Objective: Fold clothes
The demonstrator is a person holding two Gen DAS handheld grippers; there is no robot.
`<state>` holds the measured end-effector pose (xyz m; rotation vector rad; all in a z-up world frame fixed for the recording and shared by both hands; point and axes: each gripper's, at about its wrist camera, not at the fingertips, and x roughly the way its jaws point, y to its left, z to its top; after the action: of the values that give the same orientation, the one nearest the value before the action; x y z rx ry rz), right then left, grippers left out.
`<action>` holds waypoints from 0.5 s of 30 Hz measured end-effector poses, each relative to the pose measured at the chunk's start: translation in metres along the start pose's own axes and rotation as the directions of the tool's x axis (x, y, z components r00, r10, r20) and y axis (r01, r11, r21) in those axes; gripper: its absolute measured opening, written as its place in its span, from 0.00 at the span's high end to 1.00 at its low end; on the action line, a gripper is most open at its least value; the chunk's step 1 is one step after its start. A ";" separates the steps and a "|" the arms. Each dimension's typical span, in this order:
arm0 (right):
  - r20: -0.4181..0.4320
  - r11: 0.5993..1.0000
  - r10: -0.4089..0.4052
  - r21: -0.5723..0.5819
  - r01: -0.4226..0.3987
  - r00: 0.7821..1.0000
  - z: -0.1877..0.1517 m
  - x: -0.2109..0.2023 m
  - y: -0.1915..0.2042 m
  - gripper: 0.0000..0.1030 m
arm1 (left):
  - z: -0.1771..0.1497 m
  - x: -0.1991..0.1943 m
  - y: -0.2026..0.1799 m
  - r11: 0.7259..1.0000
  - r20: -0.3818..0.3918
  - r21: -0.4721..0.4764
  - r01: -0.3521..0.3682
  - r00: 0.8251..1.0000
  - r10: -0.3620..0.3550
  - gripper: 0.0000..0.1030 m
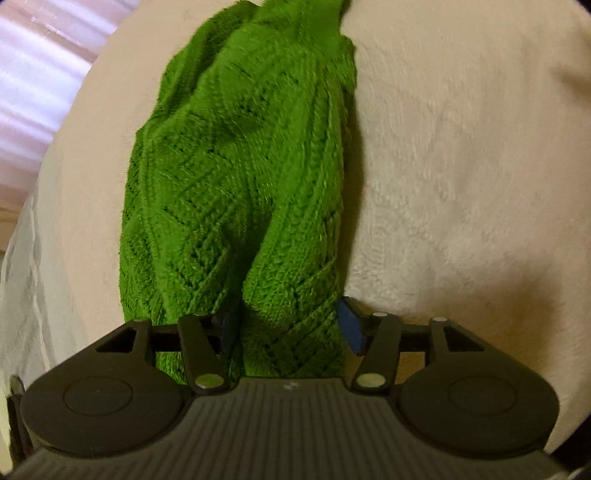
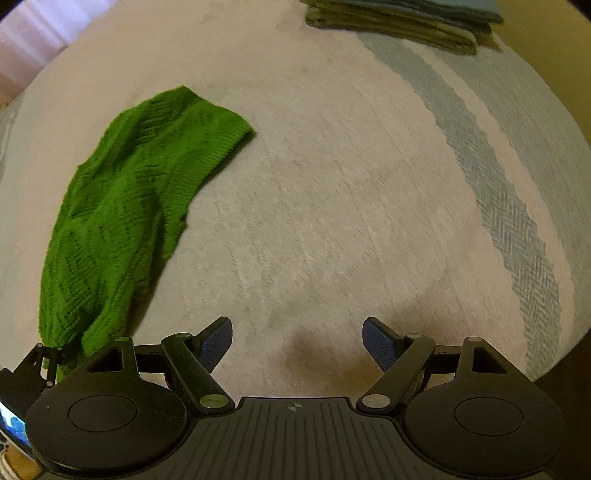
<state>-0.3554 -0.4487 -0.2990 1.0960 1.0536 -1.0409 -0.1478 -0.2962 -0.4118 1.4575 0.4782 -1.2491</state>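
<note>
Left wrist view: the left gripper [image 1: 286,328] points down at a cream, fleecy bed cover [image 1: 461,166]. A green knitted garment [image 1: 236,177] runs from 12 o'clock, where it leaves the frame, down the middle to 6 o'clock, and its near end lies bunched between the blue pads [image 1: 351,325]. The right pad stands just beside the knit; the left pad is mostly hidden behind a fold, so whether the pads press on the cloth cannot be told. At 10 o'clock a pale, striped curtain-like surface [image 1: 33,74] shows beyond the cover's edge.

Right wrist view: the right gripper [image 2: 297,341] hangs over bare cover with its jaws wide apart and nothing between them. This view alone shows the garment's far end: the green knit stretches from about 11 o'clock, where a ribbed hem lies flat, down to 8 o'clock, where it meets the left gripper's black linkage [image 2: 40,360]. Also only here, a grey-blue herringbone band [image 2: 509,206] curves along the cover from 1 to 4 o'clock, and a stack of folded cloths [image 2: 402,22] in olive and blue sits at 12 to 1 o'clock, well apart from the garment.
</note>
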 end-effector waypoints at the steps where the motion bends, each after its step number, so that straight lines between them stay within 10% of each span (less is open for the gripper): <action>1: -0.006 1.000 -0.002 0.012 0.002 1.000 -0.001 0.002 -0.003 0.22 | -0.001 0.001 0.000 1.000 0.005 0.013 0.001 1.000 -0.001 0.57; 3: -0.013 1.000 -0.002 0.031 0.002 1.000 -0.004 0.003 -0.007 0.22 | -0.002 0.000 0.003 1.000 0.012 0.019 0.022 1.000 -0.023 0.82; 8: -0.002 0.998 -0.004 0.064 0.004 1.000 -0.006 -0.001 -0.016 0.22 | 0.004 -0.024 0.026 0.991 0.043 -0.019 0.134 0.990 -0.133 0.88; 15: 0.045 0.989 0.022 0.142 -0.029 0.999 0.002 -0.018 -0.031 0.22 | 0.056 -0.126 0.086 0.936 0.324 -0.111 0.333 0.903 -0.283 0.90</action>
<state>-0.3884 -0.4529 -0.2863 1.1934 0.9396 -1.1283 -0.1459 -0.3317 -0.2531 1.0503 0.6036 -1.6162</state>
